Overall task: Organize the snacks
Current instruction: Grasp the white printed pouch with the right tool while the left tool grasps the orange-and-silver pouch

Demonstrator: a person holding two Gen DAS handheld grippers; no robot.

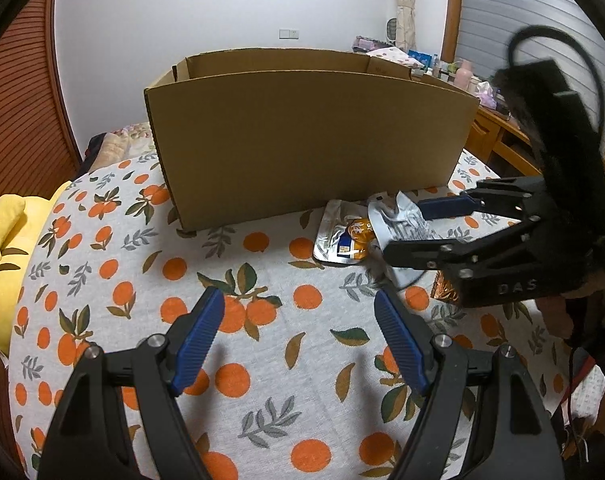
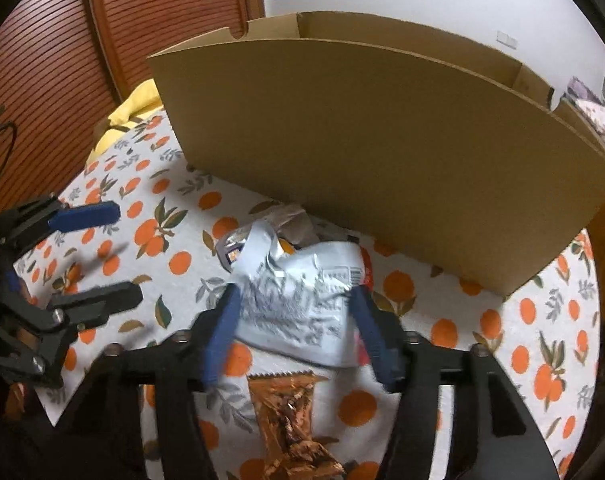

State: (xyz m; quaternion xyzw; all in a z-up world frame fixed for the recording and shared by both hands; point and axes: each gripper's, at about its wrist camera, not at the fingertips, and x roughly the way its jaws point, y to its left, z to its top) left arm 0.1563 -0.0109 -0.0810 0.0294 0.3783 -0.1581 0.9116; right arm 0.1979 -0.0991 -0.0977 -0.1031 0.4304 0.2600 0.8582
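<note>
Blue-padded fingers of the left gripper (image 1: 298, 336) fill the bottom of the left wrist view, spread apart over bare orange-print tablecloth (image 1: 262, 380) with nothing between them. Beyond them stands the open cardboard box (image 1: 302, 140). To its right front, the right gripper (image 1: 410, 228) reaches in from the right — its fingers straddle a crinkled silver snack packet (image 1: 398, 220), which lies partly over a flat silver pouch (image 1: 338, 240) near the box's wall.

From the right wrist view, the silver snack packet (image 2: 298, 304) sits between the right gripper's (image 2: 294, 300) blue pads, each pad at an edge of the foil; whether they press on it I cannot tell. Just below, under the gripper, lies an orange-brown snack bag (image 2: 290, 420). At the left edge the left gripper (image 2: 114, 256) hangs with its fingers parted — well apart from the packets.
</note>
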